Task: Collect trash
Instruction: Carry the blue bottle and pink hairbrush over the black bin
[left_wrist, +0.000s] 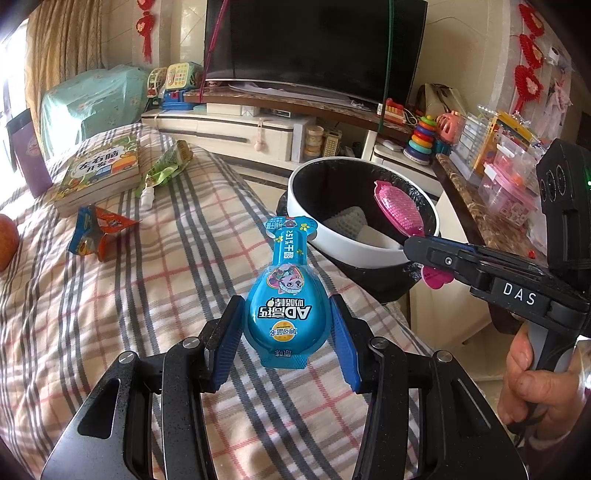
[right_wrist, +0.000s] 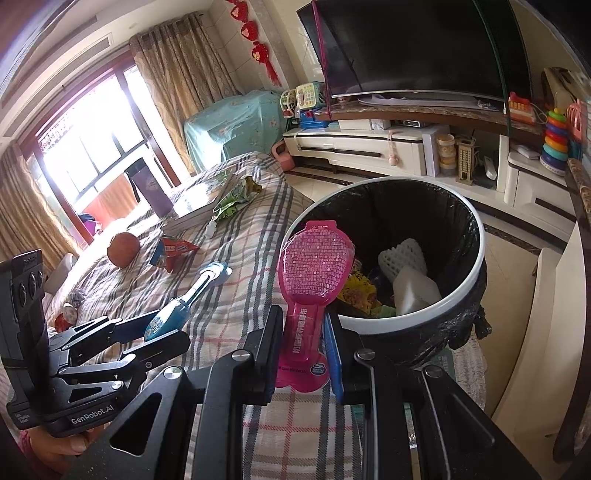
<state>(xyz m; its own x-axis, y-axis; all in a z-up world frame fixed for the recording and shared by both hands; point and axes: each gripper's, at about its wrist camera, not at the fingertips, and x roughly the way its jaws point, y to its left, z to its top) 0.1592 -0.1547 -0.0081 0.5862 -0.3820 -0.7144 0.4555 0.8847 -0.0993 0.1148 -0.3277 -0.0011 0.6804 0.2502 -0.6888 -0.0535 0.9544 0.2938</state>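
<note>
My left gripper (left_wrist: 286, 314) is shut on a blue snack pack (left_wrist: 284, 302), held above the plaid table; it also shows in the right wrist view (right_wrist: 173, 314). My right gripper (right_wrist: 301, 321) is shut on the stem of a pink snack pack (right_wrist: 314, 266), whose head hangs over the rim of the white trash bin (right_wrist: 476, 236). In the left wrist view the pink pack (left_wrist: 397, 206) sits over the bin (left_wrist: 325, 243), held by the right gripper (left_wrist: 410, 249). An orange-blue wrapper (left_wrist: 96, 232) and a green wrapper (left_wrist: 166, 166) lie on the table.
A book (left_wrist: 99, 173) and an orange fruit (right_wrist: 123, 249) lie on the plaid cloth (left_wrist: 147, 295). The bin holds white foam (right_wrist: 402, 258) and yellow trash. A TV cabinet (left_wrist: 258, 129) with toys stands behind. A marble shelf (left_wrist: 480, 206) with boxes is at the right.
</note>
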